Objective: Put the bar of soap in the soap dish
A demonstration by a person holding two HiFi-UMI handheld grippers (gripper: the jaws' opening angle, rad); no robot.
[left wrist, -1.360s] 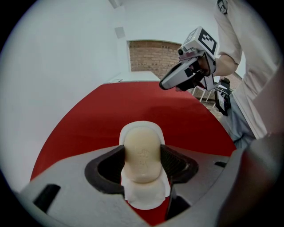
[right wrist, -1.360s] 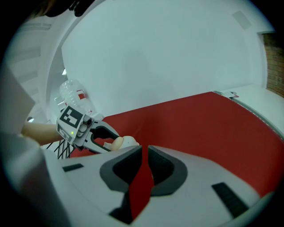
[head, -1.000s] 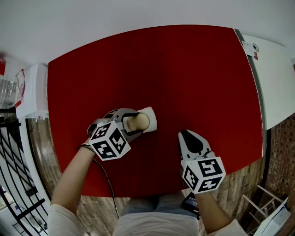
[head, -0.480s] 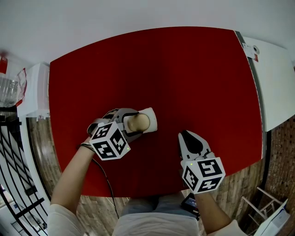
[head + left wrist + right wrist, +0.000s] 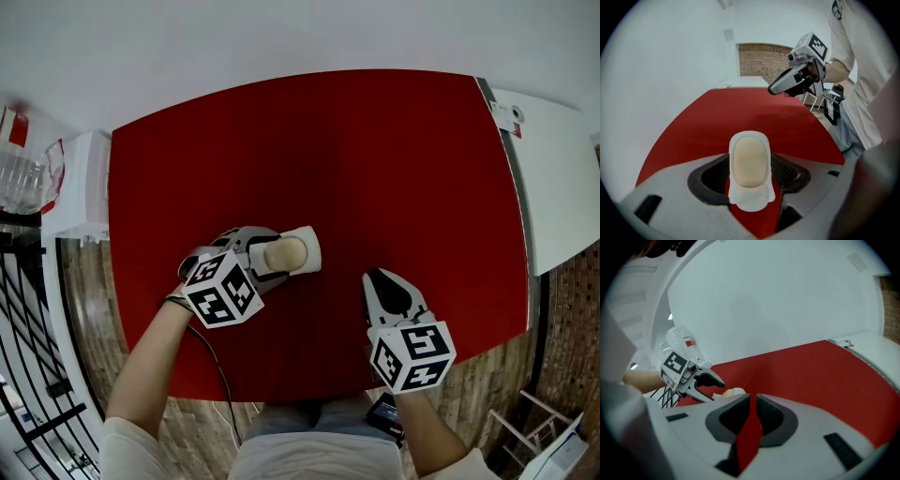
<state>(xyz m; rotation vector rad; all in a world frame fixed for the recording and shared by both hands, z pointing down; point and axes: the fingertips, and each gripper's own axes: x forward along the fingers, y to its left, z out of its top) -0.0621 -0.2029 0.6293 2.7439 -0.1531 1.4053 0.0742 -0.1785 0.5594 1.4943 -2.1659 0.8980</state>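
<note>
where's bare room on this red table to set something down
The far half of the red table is bare, as is its right side. Crowded near the front edge: soap dish holding the soap between the open jaws of the left gripper, right gripper alongside.
</note>
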